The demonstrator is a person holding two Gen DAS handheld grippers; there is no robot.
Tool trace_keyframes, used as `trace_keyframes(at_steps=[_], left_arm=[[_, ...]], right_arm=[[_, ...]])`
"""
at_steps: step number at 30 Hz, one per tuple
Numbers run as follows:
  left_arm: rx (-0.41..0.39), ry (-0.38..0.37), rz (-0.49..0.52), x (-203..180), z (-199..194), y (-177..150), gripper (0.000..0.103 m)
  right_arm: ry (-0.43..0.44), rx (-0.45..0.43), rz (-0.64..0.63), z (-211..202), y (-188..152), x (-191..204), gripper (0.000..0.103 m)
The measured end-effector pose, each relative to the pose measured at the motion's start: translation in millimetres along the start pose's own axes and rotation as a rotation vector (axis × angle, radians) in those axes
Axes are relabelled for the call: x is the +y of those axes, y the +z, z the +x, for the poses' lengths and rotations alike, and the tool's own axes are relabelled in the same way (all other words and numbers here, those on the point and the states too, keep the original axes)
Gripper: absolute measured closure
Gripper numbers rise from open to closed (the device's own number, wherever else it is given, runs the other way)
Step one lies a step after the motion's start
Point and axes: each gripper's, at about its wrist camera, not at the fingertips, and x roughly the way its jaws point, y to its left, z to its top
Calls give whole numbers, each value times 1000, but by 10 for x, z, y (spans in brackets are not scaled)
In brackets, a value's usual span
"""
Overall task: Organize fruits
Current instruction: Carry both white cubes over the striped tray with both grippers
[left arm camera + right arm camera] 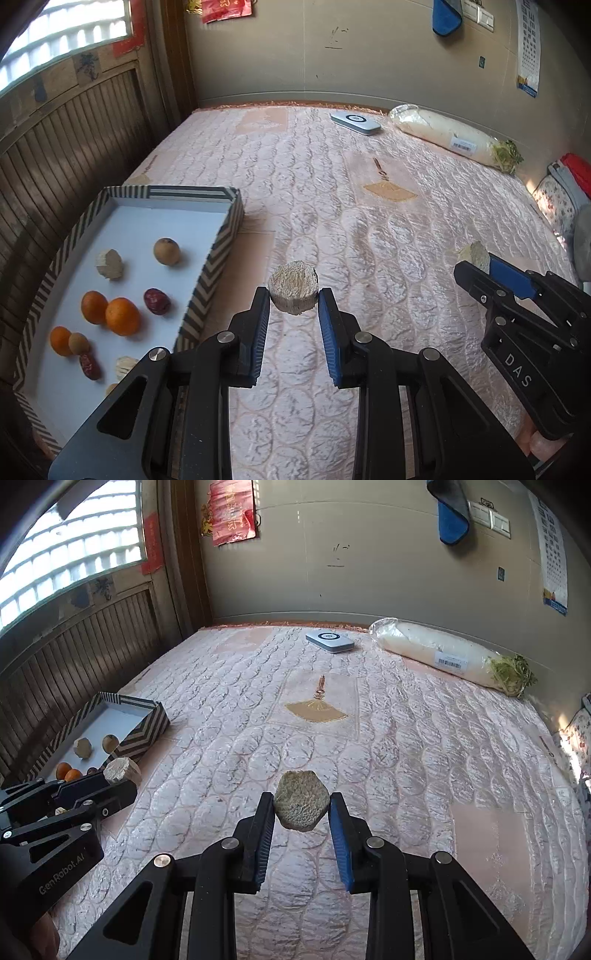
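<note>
My left gripper (294, 303) is shut on a beige, rough-cut fruit chunk (293, 286), held above the quilted bed just right of the striped tray (207, 275). In the right wrist view that same gripper (122, 775) shows at the far left with its chunk (120, 768). My right gripper (301, 808) is shut on a second beige chunk (301, 799) over the middle of the bed; from the left wrist it appears at the right edge, with its chunk (474, 254). The tray holds small oranges (122, 316), red dates (157, 301), brown longans (167, 251) and another beige chunk (109, 263).
A pink quilted bedspread (406, 757) covers the bed. At the far edge lie a wrapped white radish (443, 655) and a flat white-blue device (330, 641). A dark wooden slatted wall (74, 147) stands behind the tray. Folded cloth and a pillow (565, 192) sit at the right.
</note>
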Motion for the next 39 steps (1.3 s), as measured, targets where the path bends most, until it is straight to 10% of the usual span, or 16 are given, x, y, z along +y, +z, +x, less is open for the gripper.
trace_keyframes(at_steps=[39], left_arm=[[54, 137, -291, 1774, -8, -98, 77]], right_arm=[[299, 30, -329, 352, 305, 1862, 74]])
